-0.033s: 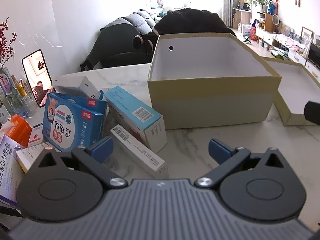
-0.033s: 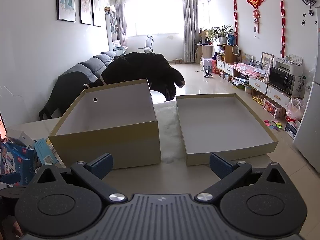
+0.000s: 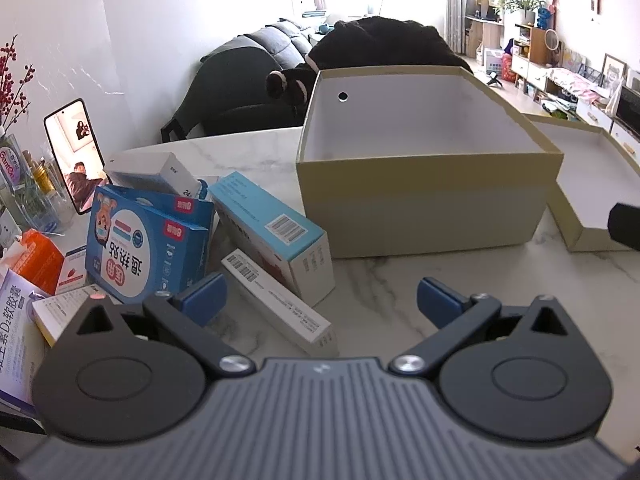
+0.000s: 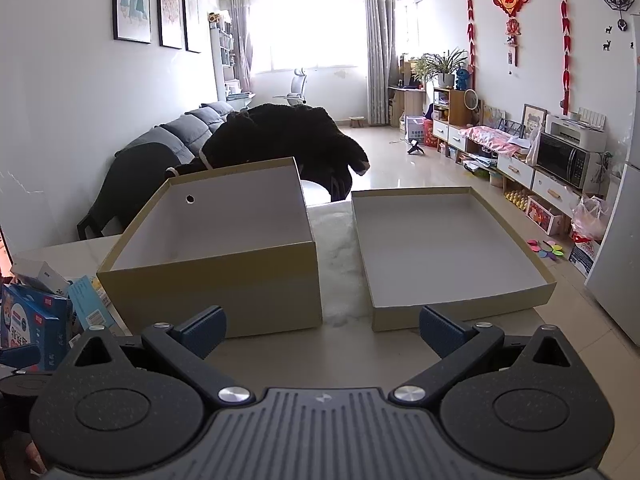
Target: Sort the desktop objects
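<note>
The left gripper (image 3: 320, 300) is hovering with its fingers spread wide and holding nothing, above a long white carton (image 3: 280, 304) lying among medicine boxes (image 3: 148, 248) on the marble counter (image 3: 400, 280). The right gripper (image 4: 322, 330) is likewise gaping empty, facing the open cardboard box (image 4: 216, 280) and its lid (image 4: 452, 248) sitting just beside it.

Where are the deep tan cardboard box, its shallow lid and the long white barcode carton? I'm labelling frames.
Deep tan cardboard box (image 3: 420, 216): left wrist view, front wall.
Shallow tan lid (image 4: 460, 308): right wrist view, near rim.
Long white barcode carton (image 3: 280, 304): left wrist view, top face.
</note>
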